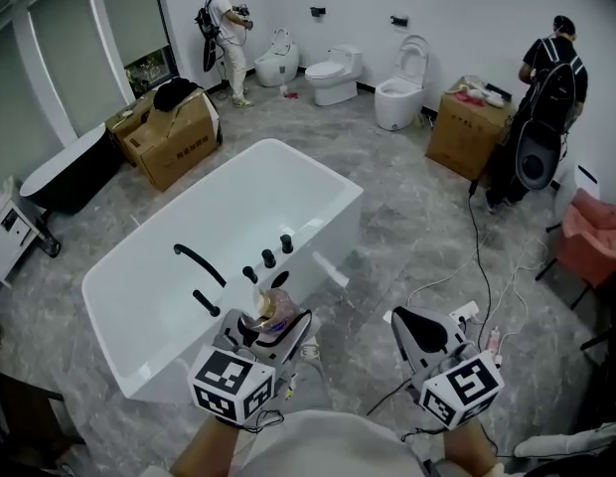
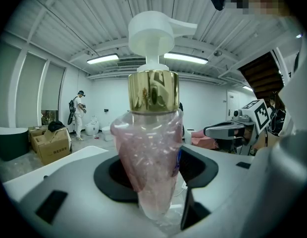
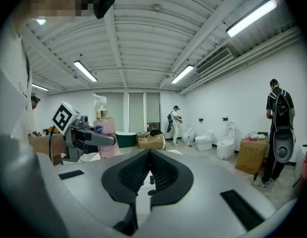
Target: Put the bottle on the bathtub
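Our left claw (image 1: pixel 276 324) is clenched on the pink pump bottle (image 2: pixel 151 152), with its 2 jaws on the lower body and the pump head above them. The bathtub (image 1: pixel 318 175) rim lies just ahead of and below this claw. Our right claw (image 3: pixel 149 175) is closed on nothing. We judge the bottle light, smooth, slightly squashy and top-heavy, so a low hold on the body suits it.

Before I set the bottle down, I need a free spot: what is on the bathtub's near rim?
A black faucet spout, a lever and three black knobs. The held bottle and left gripper cover part of the bathtub rim.
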`<move>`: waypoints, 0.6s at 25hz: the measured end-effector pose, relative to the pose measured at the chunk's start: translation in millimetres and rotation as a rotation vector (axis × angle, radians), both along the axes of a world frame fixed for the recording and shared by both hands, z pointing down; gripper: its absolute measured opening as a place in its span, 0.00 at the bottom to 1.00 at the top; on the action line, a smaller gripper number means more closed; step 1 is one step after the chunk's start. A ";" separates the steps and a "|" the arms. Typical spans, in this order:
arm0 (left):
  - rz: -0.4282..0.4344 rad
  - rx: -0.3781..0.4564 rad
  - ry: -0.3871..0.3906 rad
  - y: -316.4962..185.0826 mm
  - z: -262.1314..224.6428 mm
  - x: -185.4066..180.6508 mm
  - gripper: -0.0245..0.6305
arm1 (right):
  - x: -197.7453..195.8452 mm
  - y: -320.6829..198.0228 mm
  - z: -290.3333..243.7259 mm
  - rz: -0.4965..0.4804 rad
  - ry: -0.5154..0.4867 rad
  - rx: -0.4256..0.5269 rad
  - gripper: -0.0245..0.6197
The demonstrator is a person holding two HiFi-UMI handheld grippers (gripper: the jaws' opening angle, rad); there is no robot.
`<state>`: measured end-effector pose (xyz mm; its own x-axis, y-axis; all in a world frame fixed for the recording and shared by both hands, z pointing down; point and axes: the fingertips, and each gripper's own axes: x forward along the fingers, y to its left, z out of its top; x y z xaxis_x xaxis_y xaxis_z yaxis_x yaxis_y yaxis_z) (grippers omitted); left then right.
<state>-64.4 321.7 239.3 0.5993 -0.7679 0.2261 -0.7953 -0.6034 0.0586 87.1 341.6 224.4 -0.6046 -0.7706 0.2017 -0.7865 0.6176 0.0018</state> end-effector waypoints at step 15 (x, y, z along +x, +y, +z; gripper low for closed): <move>0.087 -0.069 0.021 -179.4 28.3 -23.1 0.42 | -40.7 -170.7 37.1 -0.032 0.071 -0.094 0.08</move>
<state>-87.5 142.3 267.6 0.6679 -0.6962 0.2631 -0.7385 -0.6638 0.1183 46.4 170.9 261.5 -0.6105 -0.7267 0.3150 -0.7662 0.6426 -0.0025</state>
